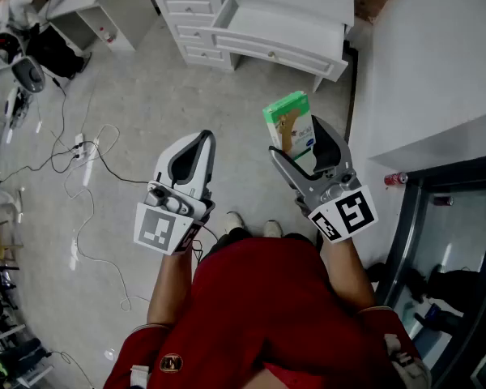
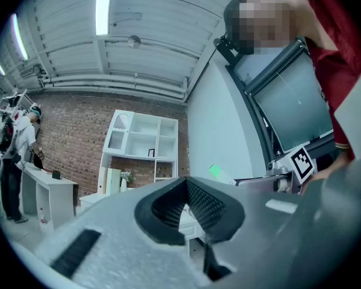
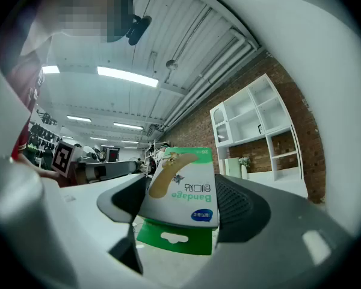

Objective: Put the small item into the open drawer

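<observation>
A green and white bandage box (image 1: 290,125) stands up between the jaws of my right gripper (image 1: 298,138), which is shut on it at chest height above the floor. The right gripper view shows the same box (image 3: 184,188) wedged between the black pads, its green hang tab towards the camera. My left gripper (image 1: 202,138) is beside it on the left, shut with nothing in it; its pads (image 2: 206,205) meet at the tips. Ahead stands a white dresser (image 1: 196,8) with one drawer (image 1: 280,32) pulled open.
Cables and a power strip (image 1: 78,146) lie on the floor at left. A white desk (image 1: 97,2) stands at the far left. A grey wall (image 1: 437,63) and a dark glass unit (image 1: 449,250) are at the right, with a red can (image 1: 395,178) by them.
</observation>
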Demonstrator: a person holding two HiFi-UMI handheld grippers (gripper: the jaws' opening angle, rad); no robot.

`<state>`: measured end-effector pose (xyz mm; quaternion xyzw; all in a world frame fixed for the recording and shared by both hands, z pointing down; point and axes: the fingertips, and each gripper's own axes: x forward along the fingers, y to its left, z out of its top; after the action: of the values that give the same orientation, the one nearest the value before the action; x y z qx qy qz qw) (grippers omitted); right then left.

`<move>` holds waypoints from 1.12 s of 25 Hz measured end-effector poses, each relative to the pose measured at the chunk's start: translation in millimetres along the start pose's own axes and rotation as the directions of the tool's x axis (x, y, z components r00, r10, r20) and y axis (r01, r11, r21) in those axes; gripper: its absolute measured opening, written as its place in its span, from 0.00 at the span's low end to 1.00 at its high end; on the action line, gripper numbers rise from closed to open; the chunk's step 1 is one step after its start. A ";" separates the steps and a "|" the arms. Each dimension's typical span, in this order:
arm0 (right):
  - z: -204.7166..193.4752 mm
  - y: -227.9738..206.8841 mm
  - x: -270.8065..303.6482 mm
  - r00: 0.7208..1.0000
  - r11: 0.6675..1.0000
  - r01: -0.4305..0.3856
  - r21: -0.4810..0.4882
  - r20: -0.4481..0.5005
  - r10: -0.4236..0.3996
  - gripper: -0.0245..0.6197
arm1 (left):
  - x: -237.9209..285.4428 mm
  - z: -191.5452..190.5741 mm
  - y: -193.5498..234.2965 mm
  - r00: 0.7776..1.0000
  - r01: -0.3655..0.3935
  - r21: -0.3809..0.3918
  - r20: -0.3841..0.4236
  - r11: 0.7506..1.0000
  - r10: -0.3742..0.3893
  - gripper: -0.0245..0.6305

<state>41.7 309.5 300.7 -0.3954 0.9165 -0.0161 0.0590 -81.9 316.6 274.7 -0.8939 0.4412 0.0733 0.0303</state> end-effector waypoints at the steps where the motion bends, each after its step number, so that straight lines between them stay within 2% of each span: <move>1: -1.3 3.1 2.9 1.000 1.000 -0.001 0.008 0.003 0.001 0.61 | -3.0 -0.1 4.1 1.000 0.000 0.001 0.002 1.000 0.000 0.04; 14: -21.1 25.8 55.5 0.997 0.997 0.079 0.004 -0.027 -0.078 0.61 | -34.6 -5.8 81.2 1.000 0.025 -0.031 0.016 0.999 -0.025 0.04; 21: -23.0 -1.9 84.7 0.992 0.993 0.116 -0.025 -0.046 -0.118 0.61 | -11.7 -12.7 114.6 0.999 0.037 -0.035 0.002 0.999 -0.037 0.04; 28: -25.5 -51.3 127.6 0.991 0.991 0.114 -0.076 -0.058 -0.119 0.61 | 42.3 -20.9 149.3 0.999 0.032 -0.012 -0.031 0.999 -0.032 0.04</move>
<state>-11.1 181.1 317.7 -0.4494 0.8932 0.0014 0.0151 -172.7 190.0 290.2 -0.9021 0.4267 0.0615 0.0197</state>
